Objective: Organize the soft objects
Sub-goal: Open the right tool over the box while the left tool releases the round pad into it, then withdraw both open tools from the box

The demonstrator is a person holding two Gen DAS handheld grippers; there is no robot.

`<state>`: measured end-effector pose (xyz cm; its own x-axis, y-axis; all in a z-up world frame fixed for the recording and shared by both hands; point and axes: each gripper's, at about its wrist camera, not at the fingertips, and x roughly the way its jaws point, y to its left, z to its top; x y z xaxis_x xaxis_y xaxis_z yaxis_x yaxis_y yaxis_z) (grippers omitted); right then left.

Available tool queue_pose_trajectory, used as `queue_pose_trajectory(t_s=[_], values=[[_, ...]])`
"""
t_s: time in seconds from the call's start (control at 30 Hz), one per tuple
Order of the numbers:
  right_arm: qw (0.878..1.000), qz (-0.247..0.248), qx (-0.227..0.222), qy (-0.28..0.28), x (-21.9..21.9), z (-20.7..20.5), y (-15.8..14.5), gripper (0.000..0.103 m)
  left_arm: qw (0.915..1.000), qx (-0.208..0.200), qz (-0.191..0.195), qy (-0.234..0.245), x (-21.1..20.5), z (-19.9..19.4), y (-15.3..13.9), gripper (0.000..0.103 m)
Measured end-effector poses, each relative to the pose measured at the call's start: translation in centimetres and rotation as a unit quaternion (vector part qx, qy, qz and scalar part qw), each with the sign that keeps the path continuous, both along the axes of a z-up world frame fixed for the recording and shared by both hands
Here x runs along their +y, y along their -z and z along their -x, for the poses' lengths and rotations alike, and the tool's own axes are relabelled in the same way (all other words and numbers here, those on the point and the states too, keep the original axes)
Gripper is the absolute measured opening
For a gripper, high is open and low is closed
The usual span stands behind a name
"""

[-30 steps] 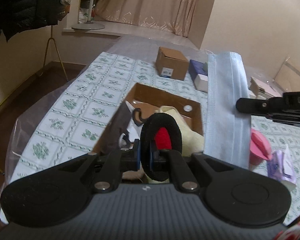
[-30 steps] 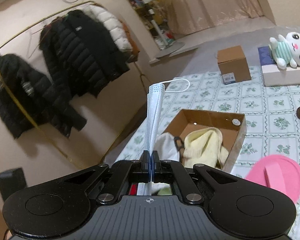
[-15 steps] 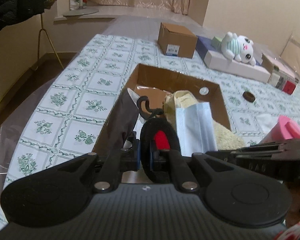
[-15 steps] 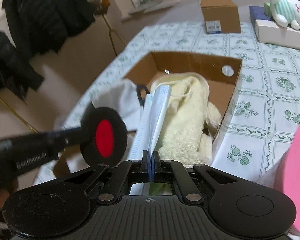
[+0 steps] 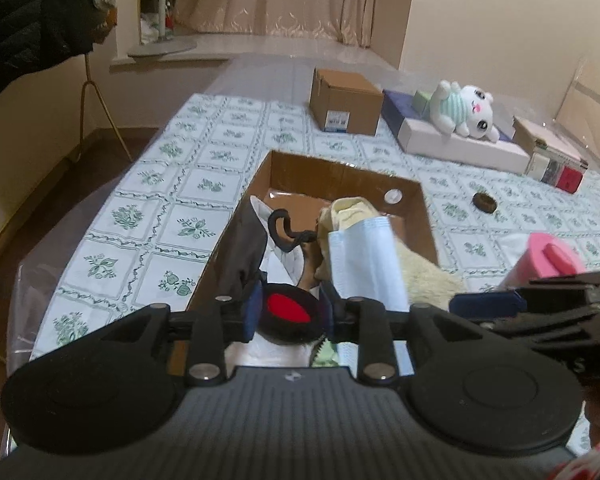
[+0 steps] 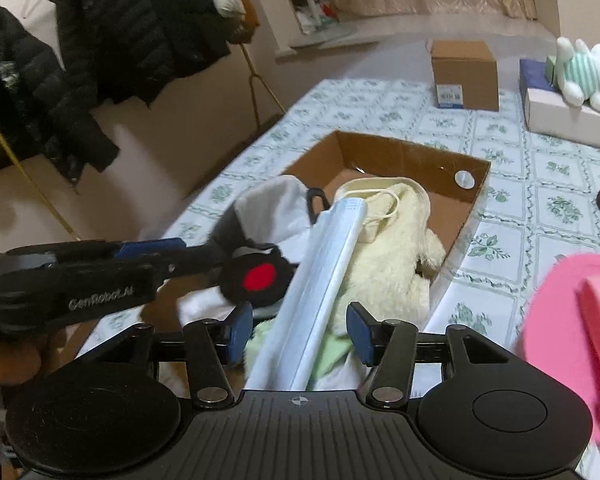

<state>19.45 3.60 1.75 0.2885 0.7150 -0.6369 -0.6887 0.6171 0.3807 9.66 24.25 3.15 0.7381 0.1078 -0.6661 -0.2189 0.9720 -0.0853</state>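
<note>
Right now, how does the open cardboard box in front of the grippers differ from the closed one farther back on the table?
The open cardboard box has no lid on and holds soft things; the closed box is sealed. The open one is wide and shallow; the closed one is smaller and more cube-like. The closed box carries a printed label on its front; the open box shows a round white sticker inside its wall. Both are plain brown cardboard on the patterned tablecloth.

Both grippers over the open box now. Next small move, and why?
Probably draw both grippers up and back. The right gripper is opening, pads clear of the blue face mask lying on the cream plush; the left gripper is opening around the black-and-red pad over the cardboard box.
</note>
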Motion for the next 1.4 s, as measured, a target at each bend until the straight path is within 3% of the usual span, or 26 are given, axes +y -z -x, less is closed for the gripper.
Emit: queue_pose_trajectory(t_s=[0.3,0.6,0.97,1.4], values=[[0.998,-0.047,-0.013,0.035,-8.7,6.4,-2.6,0.053,0.9993,-0.029,0.022,-0.001,-4.3,5.2,-2.0,0.038],[0.992,-0.04,-0.025,0.119,-19.1,9.2,-3.5,0.062,0.9976,-0.047,0.046,0.022,-10.0,8.4,-3.2,0.065],[0.976,-0.042,-0.016,0.214,-27.9,9.8,-3.2,0.069,0.9945,-0.036,0.047,0.087,-15.8,6.7,-3.7,0.076],[0.967,-0.036,-0.013,0.252,-32.0,8.3,-3.1,0.073,0.9872,-0.038,0.032,0.152,-18.7,3.7,-4.8,0.085]])
